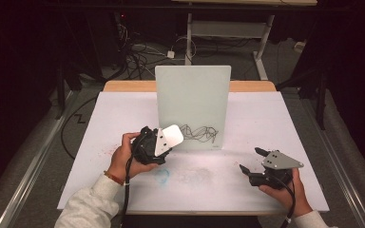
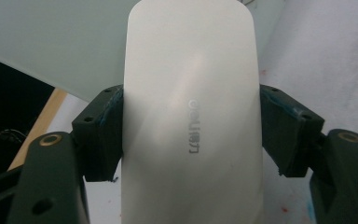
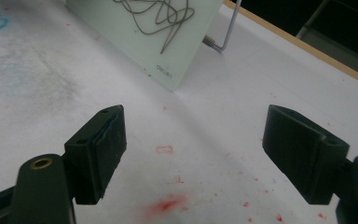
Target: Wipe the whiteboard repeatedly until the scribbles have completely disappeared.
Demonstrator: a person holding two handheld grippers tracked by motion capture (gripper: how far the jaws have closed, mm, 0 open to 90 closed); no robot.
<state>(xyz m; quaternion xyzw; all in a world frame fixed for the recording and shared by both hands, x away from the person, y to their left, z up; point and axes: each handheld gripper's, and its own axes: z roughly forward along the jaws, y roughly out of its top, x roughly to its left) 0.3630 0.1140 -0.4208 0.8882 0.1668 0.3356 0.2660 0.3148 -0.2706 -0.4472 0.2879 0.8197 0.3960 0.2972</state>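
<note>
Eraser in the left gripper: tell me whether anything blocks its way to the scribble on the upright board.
Nothing visible does. The left gripper holds the white eraser clamped between its jaws, close to the upright board and just left of the dark scribble. The right gripper sits open, well off to the side.

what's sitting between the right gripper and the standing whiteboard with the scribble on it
Nothing: the right gripper is open over bare white table, marked with red and grey smudges, up to the whiteboard, as the right gripper view shows.

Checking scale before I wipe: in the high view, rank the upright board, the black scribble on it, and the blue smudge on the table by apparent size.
1. Upright board, clearly largest.
2. Black scribble.
3. Blue smudge, faint, smallest.
</note>
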